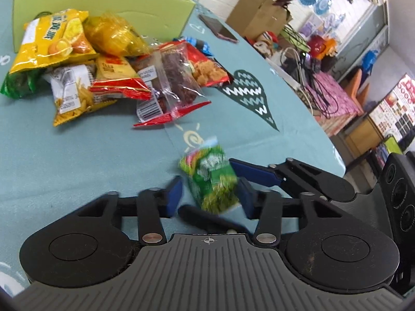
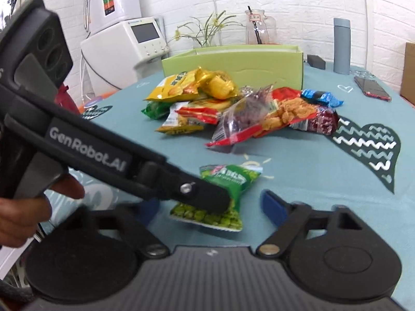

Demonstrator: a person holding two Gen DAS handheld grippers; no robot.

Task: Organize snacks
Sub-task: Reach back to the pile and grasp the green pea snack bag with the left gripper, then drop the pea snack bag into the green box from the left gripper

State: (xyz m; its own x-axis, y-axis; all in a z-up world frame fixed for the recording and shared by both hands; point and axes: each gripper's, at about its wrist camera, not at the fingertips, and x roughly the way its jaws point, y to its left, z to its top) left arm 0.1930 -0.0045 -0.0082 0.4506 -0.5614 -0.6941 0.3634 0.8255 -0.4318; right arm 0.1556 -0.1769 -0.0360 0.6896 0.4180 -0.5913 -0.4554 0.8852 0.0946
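Note:
A small green snack packet (image 1: 210,181) lies alone on the teal tablecloth, nearer me than the snack pile (image 1: 103,59). My left gripper (image 1: 210,197) is shut on it, with the blue pads pressing both of its sides. In the right wrist view the packet (image 2: 228,181) sits between the fingers of my right gripper (image 2: 211,207), which is open; its right pad (image 2: 273,207) stands clear of the packet. The left gripper's finger (image 2: 207,198) crosses over the packet and hides my right gripper's left finger. A light green box (image 2: 233,62) stands open behind the pile.
A phone (image 2: 372,88) lies at the far right of the table and a grey bottle (image 2: 341,46) and glass jug (image 2: 259,28) stand behind the box. A hand (image 2: 20,220) grips the left gripper's handle. The table edge (image 1: 324,134) curves away on the right.

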